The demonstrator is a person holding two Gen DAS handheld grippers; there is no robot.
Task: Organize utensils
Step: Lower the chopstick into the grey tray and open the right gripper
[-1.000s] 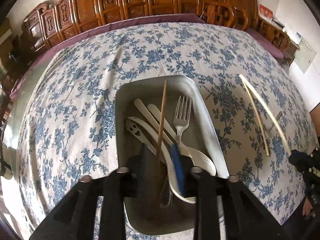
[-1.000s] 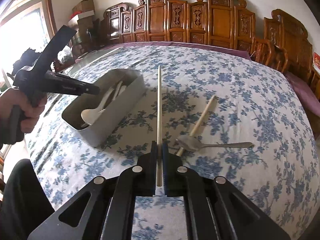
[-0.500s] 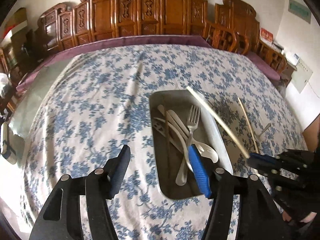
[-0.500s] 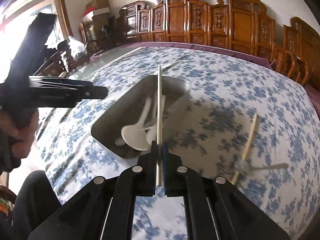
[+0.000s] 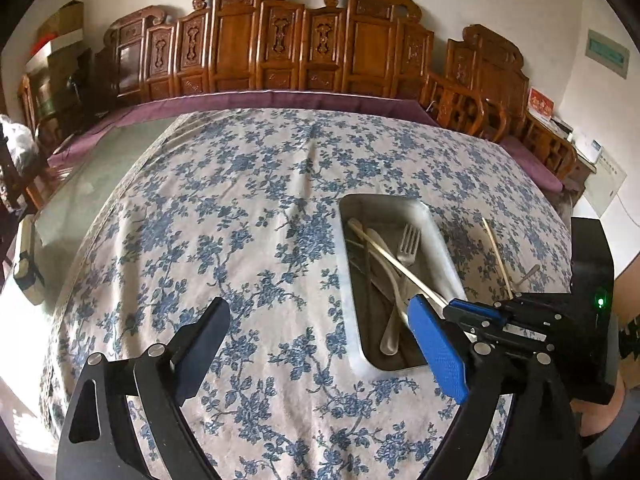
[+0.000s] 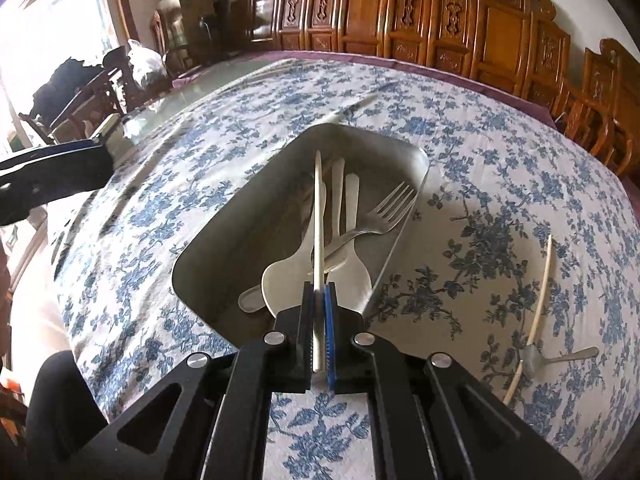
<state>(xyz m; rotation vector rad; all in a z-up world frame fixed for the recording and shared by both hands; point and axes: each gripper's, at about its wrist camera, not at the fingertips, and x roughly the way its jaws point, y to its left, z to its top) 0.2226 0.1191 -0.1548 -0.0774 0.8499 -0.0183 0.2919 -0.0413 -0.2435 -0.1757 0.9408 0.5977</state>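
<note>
My right gripper [image 6: 319,312] is pinching a chopstick [image 6: 318,216] between pressed pads, stick running up frame centre with its far tip over the tray [image 6: 404,216]. Risk: the tip rides on the pile of a fork [image 6: 384,210] and pale spoons [image 6: 282,276], so if I let go at this tilt the stick could bridge the rim or roll out at the near edge, lower centre; it's thin, the pads grip only its near end, and any twist may pivot it. My left gripper [image 5: 320,344] is spread wide with nothing between the jaws, hanging over the cloth [image 5: 240,208] at lower left of its view, left of the tray [image 5: 344,264]; it could snag the cloth if it drops. Still out on the cloth, right of frame: a second chopstick [image 6: 536,312] touching a metal spoon [image 6: 560,358]. Versus a second ago: left jaws have just been opening and are off the tray, where they sat before; my right stick was over bare cloth beside the tray, now over it.
</note>
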